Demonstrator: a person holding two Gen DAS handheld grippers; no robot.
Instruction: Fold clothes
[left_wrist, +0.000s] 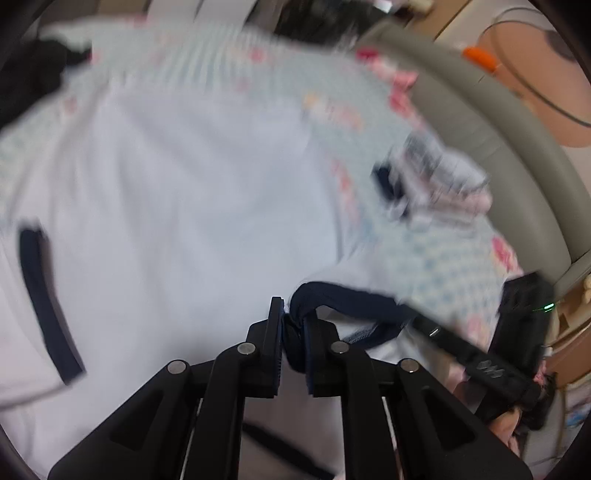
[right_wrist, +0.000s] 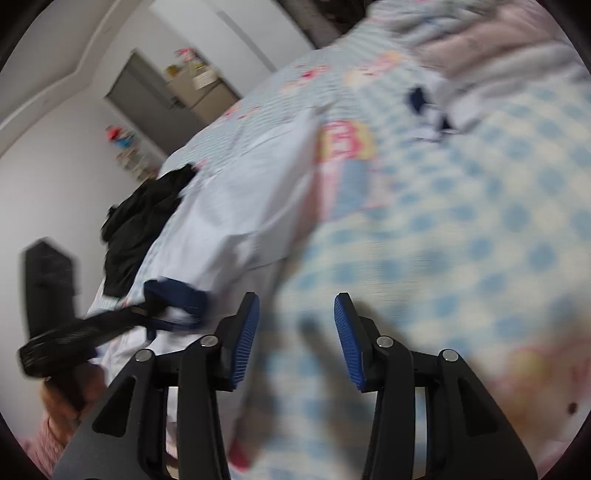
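Observation:
A white shirt (left_wrist: 184, 184) with navy trim lies spread on the bed, blurred by motion. My left gripper (left_wrist: 292, 314) is shut on its navy collar (left_wrist: 343, 295), which bunches between the pads. A navy sleeve cuff (left_wrist: 44, 295) shows at the far left. In the right wrist view the same shirt (right_wrist: 240, 206) lies to the left, with the left gripper (right_wrist: 144, 314) pinching the collar (right_wrist: 173, 295). My right gripper (right_wrist: 297, 299) hangs open just right of the shirt's edge, over the checked bedsheet (right_wrist: 443, 221). Nothing sits between its blue pads (right_wrist: 243, 332).
A black garment (right_wrist: 140, 225) is heaped at the bed's far edge beyond the shirt. A small pile of striped and navy clothes (left_wrist: 432, 177) rests near the padded beige bed frame (left_wrist: 480, 122). A grey door (right_wrist: 147, 92) and white walls stand behind.

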